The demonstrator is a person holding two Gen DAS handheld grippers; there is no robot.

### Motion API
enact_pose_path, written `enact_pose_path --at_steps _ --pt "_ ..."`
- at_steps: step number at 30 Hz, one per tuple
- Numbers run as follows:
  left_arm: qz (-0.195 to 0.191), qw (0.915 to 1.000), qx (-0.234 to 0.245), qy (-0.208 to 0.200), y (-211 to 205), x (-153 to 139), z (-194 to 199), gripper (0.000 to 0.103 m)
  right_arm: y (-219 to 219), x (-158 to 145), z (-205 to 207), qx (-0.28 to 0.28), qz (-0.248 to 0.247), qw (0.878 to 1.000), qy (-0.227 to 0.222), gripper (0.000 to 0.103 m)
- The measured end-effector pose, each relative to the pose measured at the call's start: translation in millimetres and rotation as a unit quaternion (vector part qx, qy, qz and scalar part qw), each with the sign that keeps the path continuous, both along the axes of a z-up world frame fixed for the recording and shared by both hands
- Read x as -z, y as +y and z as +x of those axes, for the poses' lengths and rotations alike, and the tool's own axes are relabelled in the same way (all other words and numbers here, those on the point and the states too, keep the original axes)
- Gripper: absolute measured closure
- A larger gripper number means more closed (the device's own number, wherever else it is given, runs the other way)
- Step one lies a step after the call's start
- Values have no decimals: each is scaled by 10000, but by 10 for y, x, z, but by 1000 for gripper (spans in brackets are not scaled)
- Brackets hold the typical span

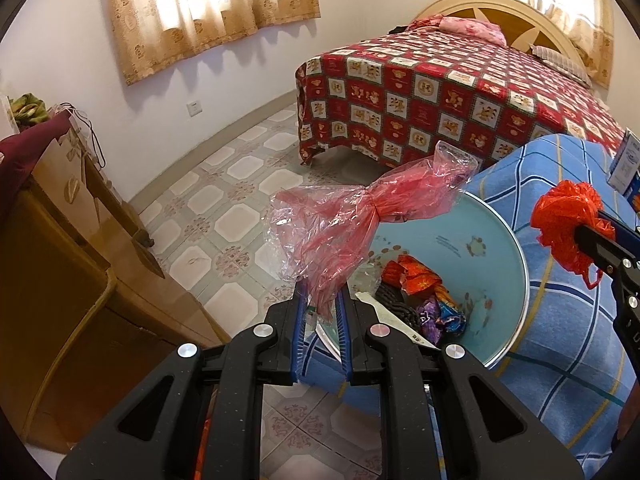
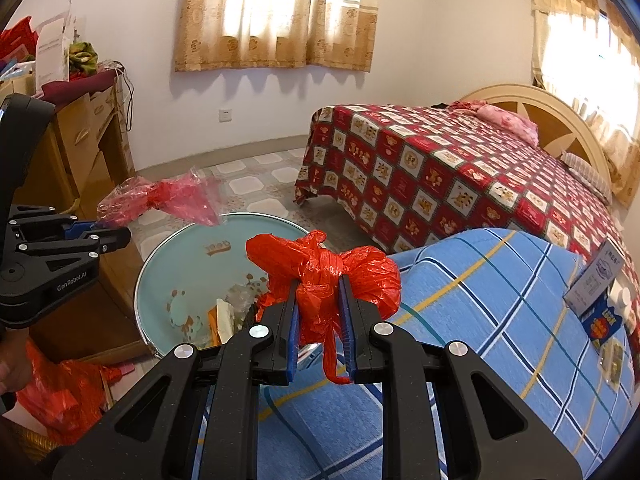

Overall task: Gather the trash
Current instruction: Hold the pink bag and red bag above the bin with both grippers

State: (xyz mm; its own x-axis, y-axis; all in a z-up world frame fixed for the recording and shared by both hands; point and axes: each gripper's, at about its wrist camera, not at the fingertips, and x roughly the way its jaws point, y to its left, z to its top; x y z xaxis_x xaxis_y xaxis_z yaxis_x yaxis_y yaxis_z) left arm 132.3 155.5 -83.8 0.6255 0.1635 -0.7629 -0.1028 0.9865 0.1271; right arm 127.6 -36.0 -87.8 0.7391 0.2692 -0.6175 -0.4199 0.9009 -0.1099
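Note:
My left gripper [image 1: 322, 298] is shut on a clear pink plastic bag [image 1: 360, 216], held above the rim of a light blue basin [image 1: 500, 248] with wrappers and scraps [image 1: 420, 300] inside. My right gripper [image 2: 320, 284] is shut on a crumpled red plastic bag [image 2: 324, 268], held over the basin's [image 2: 188, 256] near edge. The right gripper with the red bag shows at the right of the left wrist view [image 1: 568, 220]. The left gripper with the pink bag shows at the left of the right wrist view [image 2: 160, 200].
The basin sits on a surface with a blue plaid cloth [image 2: 480, 300], which has small boxes [image 2: 600, 300] on its right end. A bed with a red patterned cover [image 2: 440, 176] is behind. A wooden dresser [image 1: 80, 240] stands to the left. The floor [image 1: 232, 200] is tiled.

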Motion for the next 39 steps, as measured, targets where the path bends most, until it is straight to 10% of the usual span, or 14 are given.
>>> enact_pose_path --at_steps 39 --pt "45 9998 -208 -5 117 18 51 89 218 5 93 -259 35 9997 27 85"
